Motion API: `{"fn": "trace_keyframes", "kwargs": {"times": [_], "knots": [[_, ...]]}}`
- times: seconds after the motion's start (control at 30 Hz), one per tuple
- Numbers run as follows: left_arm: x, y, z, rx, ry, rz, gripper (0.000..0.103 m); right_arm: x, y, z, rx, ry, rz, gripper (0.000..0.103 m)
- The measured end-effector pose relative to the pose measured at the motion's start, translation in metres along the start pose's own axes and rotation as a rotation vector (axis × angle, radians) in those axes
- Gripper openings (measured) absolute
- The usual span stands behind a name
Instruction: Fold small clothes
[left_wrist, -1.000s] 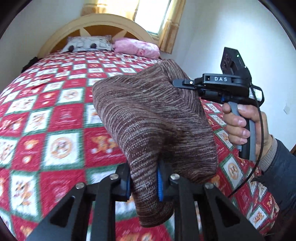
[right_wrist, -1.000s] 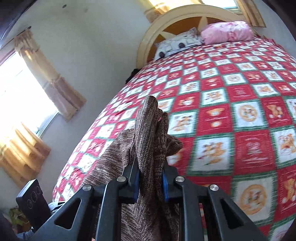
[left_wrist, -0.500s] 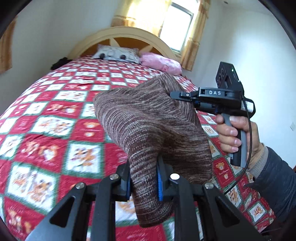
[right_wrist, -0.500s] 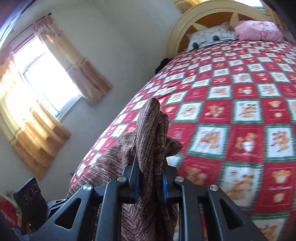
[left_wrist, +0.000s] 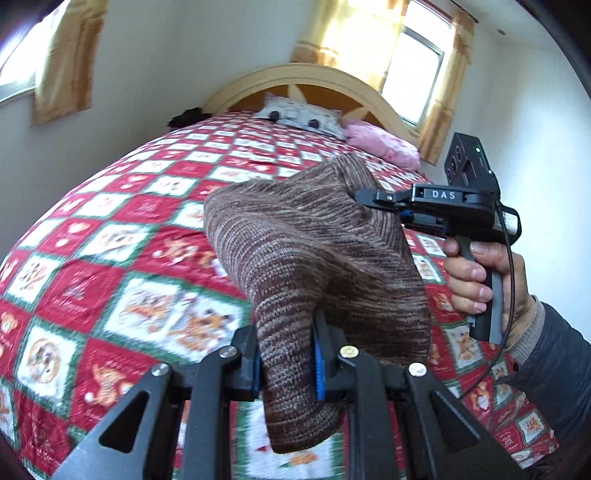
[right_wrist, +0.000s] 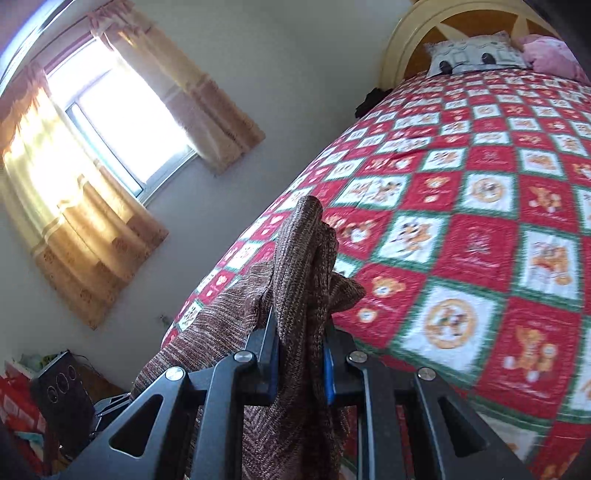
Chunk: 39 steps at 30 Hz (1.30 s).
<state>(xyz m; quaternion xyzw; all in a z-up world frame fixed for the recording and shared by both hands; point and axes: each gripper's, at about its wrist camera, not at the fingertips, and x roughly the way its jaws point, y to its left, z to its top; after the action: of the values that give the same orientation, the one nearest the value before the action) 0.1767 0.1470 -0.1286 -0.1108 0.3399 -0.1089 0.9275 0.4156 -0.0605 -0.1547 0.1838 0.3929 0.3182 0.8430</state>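
Observation:
A brown knitted garment (left_wrist: 314, 251) hangs in the air above the bed, stretched between both grippers. My left gripper (left_wrist: 286, 363) is shut on one bunched edge of it, and a flap droops below the jaws. My right gripper (right_wrist: 301, 360) is shut on another bunched edge of the brown knitted garment (right_wrist: 303, 266), whose folds rise above the blue pads. In the left wrist view the right gripper (left_wrist: 364, 197) bites the cloth's far corner, held by a person's hand (left_wrist: 480, 280). The left gripper's black body shows low left in the right wrist view.
Below lies a bed with a red, white and green patchwork quilt (left_wrist: 110, 240). A grey pillow (left_wrist: 299, 114) and a pink pillow (left_wrist: 384, 146) rest against the arched wooden headboard (left_wrist: 306, 75). Curtained windows (right_wrist: 118, 122) line the walls. Clutter (right_wrist: 18, 402) sits on the floor at the left.
Both grippers have swung sideways across the bed with the garment still held between them; more wall and window now show. The grips look unchanged.

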Motion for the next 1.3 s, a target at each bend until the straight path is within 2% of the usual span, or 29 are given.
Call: {"fn": "trace_keyframes", "kwargs": {"times": [0.17, 0.4, 0.53, 0.6, 0.67, 0.77, 0.9, 0.97, 1.0, 1.1, 1.2, 1.27, 1.3], "knots": [[0.004, 0.027, -0.005, -0.046, 0.006, 0.031, 0.021, 0.033, 0.003, -0.007, -0.002, 0.044, -0.006, 0.018], [0.013, 0.047, -0.021, -0.079, 0.040, 0.039, 0.021, 0.056, -0.010, -0.012, 0.035, 0.077, -0.039, 0.018], [0.026, 0.059, -0.039, -0.106, 0.089, 0.044, 0.022, 0.071, -0.025, -0.018, 0.071, 0.115, -0.068, 0.018], [0.031, 0.063, -0.047, -0.119, 0.105, 0.051, 0.026, 0.076, -0.026, -0.023, 0.060, 0.130, -0.089, 0.018], [0.031, 0.065, -0.051, -0.138, 0.106, 0.057, 0.034, 0.076, -0.026, -0.026, 0.057, 0.132, -0.094, 0.020], [0.024, 0.066, -0.049, -0.150, 0.101, 0.054, 0.036, 0.067, -0.026, -0.029, 0.069, 0.135, -0.101, 0.024], [0.008, 0.060, -0.041, -0.125, 0.053, 0.071, 0.039, 0.027, -0.008, -0.039, 0.004, 0.078, -0.129, 0.029], [-0.004, 0.057, -0.035, -0.109, -0.002, 0.099, 0.065, 0.001, 0.008, -0.054, -0.028, 0.084, -0.067, 0.029], [-0.008, 0.056, -0.030, -0.106, -0.029, 0.112, 0.069, -0.008, 0.014, -0.063, -0.035, 0.097, -0.046, 0.029], [-0.008, 0.060, -0.020, -0.111, -0.060, 0.128, 0.072, -0.027, 0.031, -0.103, -0.049, 0.168, -0.025, 0.029], [0.011, 0.065, -0.012, -0.107, -0.039, 0.161, 0.072, -0.019, 0.039, -0.138, -0.039, 0.249, -0.020, 0.029], [0.022, 0.068, -0.009, -0.112, -0.017, 0.179, 0.072, -0.011, 0.040, -0.151, -0.047, 0.272, -0.054, 0.028], [0.026, 0.069, -0.007, -0.116, -0.006, 0.182, 0.072, -0.009, 0.042, -0.155, -0.057, 0.268, -0.062, 0.010]]}}
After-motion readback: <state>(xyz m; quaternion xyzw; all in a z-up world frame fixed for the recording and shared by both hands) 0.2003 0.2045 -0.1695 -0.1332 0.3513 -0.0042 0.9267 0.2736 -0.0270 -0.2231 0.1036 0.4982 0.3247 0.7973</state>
